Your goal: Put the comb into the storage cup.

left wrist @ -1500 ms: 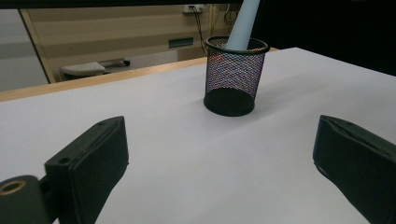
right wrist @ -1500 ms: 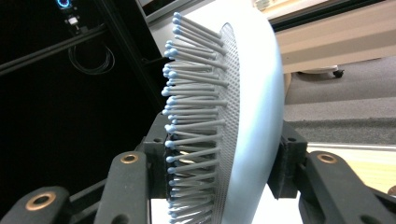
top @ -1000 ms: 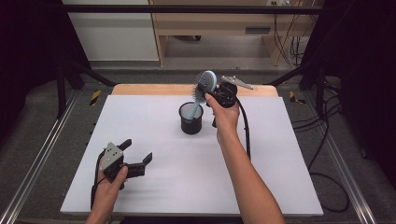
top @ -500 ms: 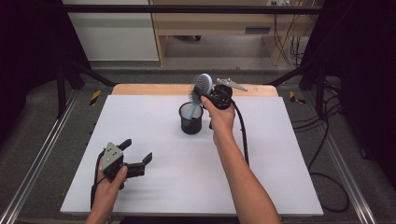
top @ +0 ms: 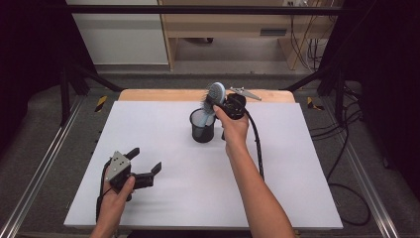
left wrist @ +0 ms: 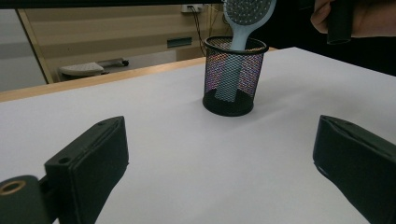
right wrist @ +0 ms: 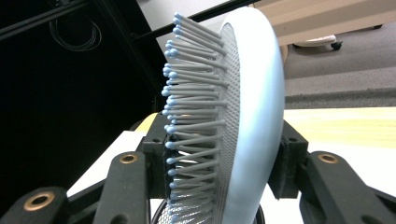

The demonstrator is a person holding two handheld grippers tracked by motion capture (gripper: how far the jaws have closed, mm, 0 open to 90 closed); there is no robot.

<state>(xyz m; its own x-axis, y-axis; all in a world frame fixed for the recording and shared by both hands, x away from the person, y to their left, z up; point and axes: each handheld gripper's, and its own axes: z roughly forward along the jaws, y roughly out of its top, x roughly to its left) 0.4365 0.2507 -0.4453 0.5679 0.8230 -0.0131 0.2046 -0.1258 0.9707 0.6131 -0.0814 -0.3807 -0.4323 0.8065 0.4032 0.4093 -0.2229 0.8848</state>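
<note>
White table (top: pixel 163 198): right gripper (top: pixel 216 101) clamps hairbrush (top: pixel 213 95), handle in cup (top: pixel 202 130)

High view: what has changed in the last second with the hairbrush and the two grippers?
Little. The right gripper, clamped on the head of the pale blue plastic hairbrush, shifted slightly left and tilted the brush more upright; its handle stays inside the black mesh cup. The left gripper stayed open and resting on the white table, and the cup did not move.
</note>
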